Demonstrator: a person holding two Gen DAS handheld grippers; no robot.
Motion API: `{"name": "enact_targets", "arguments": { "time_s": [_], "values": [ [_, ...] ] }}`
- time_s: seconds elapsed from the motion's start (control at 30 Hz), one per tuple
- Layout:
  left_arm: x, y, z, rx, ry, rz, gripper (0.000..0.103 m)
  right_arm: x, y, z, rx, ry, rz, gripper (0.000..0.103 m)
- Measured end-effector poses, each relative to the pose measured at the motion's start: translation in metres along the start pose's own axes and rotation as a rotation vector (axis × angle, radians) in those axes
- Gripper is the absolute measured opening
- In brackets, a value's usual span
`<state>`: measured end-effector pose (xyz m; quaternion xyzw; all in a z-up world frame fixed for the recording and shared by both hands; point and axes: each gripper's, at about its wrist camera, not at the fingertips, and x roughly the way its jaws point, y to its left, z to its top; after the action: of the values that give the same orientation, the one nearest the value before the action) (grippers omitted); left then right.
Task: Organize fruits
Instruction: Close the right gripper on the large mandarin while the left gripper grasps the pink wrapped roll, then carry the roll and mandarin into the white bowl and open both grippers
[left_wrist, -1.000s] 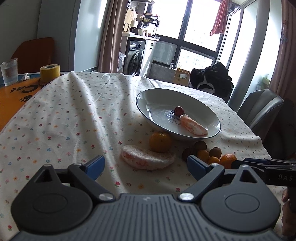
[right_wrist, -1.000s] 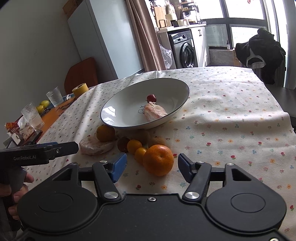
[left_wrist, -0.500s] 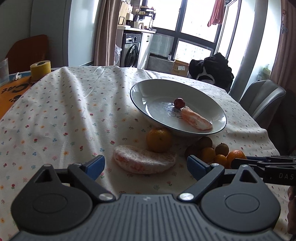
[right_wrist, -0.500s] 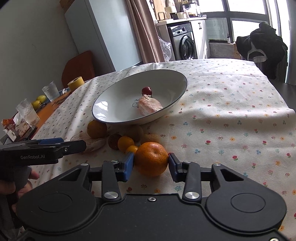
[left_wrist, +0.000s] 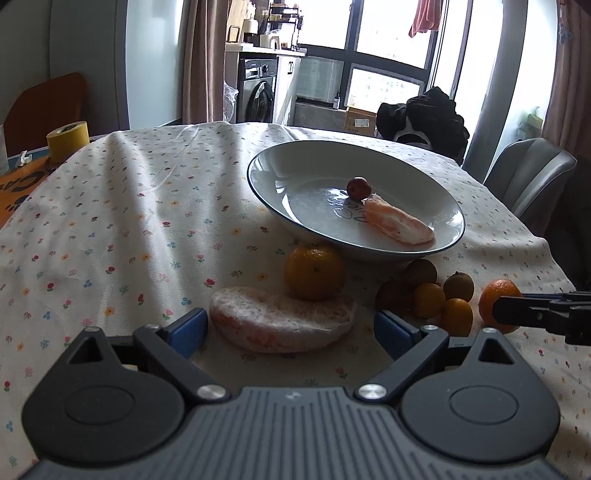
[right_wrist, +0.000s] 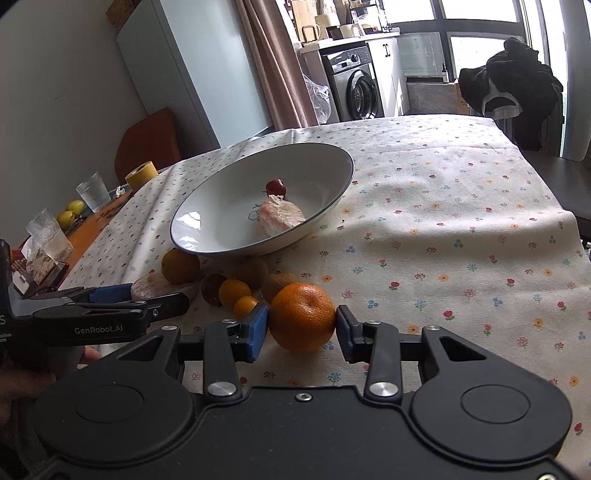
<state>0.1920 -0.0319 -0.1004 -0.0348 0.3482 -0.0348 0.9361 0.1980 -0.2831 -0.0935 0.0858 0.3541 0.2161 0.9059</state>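
The surface (left_wrist: 110, 229) is covered with a white cloth with little flowers, and a big white bowl (left_wrist: 295, 177) sits on it. In the bowl lie a peeled fruit piece (left_wrist: 397, 225) and a small red fruit (left_wrist: 358, 188), just beside each other. The left gripper (left_wrist: 290, 328) is held low over the near edge, pointing at the bowl, and its blue fingers (left_wrist: 190, 326) are spread wide, one on each side of a big peeled fruit wedge (left_wrist: 280, 319) that lies flat on the cloth. The fingers seem not to touch it. Just behind the wedge is a round orange (left_wrist: 314, 273), close to the bowl's side. The right gripper (right_wrist: 301, 325) is held low too, and its blue fingers (right_wrist: 256, 326) press on both sides of another orange, the held orange (right_wrist: 303, 317). I cannot tell if this fruit is lifted or on the cloth. Next to it is a bunch of small fruits (right_wrist: 236, 288), some orange and some brown, and they hide parts of each other. A hand (right_wrist: 22, 384) on the left gripper shows dark and cut off at the edge of the right view. Far back on the left are a yellow tape roll (left_wrist: 68, 138) and a glass (right_wrist: 92, 192).
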Motion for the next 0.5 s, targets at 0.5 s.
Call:
{"name": "enact_targets", "arguments": {
  "time_s": [0.5],
  "values": [
    [0.0023, -0.0054, 0.002, 0.072, 0.013, 0.035, 0.086, -0.0041, 0.0025, -0.0005, 0.001, -0.018, -0.004, 0.038]
  ]
}}
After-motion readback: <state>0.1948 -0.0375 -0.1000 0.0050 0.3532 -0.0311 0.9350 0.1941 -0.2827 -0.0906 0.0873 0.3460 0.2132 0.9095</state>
